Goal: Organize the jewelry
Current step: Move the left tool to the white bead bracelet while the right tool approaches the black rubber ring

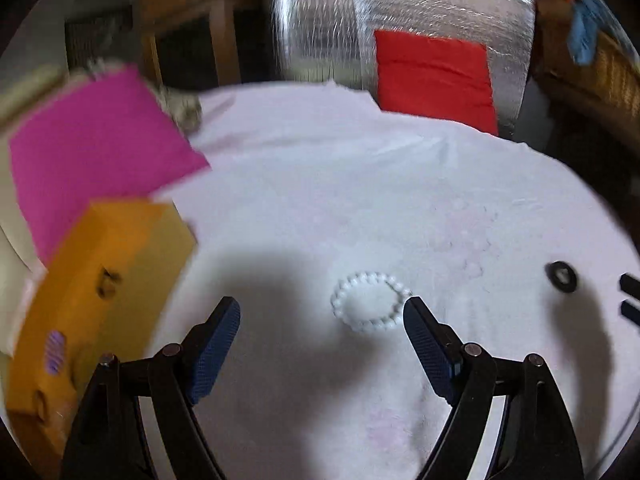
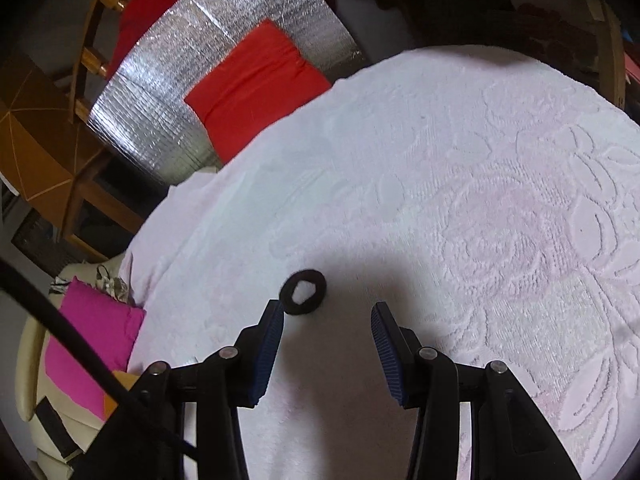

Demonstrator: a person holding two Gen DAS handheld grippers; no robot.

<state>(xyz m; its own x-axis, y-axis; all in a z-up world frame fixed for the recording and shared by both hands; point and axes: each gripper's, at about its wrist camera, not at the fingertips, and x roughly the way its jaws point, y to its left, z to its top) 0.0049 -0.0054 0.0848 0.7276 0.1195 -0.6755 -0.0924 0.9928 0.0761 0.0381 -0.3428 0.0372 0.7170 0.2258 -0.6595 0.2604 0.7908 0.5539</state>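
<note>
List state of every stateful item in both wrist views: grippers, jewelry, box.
Left gripper: open, empty, above the cloth.
Right gripper: open, empty.
White beaded bracelet: flat on the white embossed cloth, closed loop, beside the left gripper's right fingertip.
Black ring-shaped band: flat on the cloth, ungripped, just ahead of the right gripper's left fingertip.
Orange cardboard box: blurred; open or closed unclear.

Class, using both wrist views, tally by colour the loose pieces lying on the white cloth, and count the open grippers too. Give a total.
White bead bracelet: 1
Black ring, also seen at: 1
Orange box at the cloth's edge: 1
Open grippers, left gripper and right gripper: 2
Total: 5
</note>
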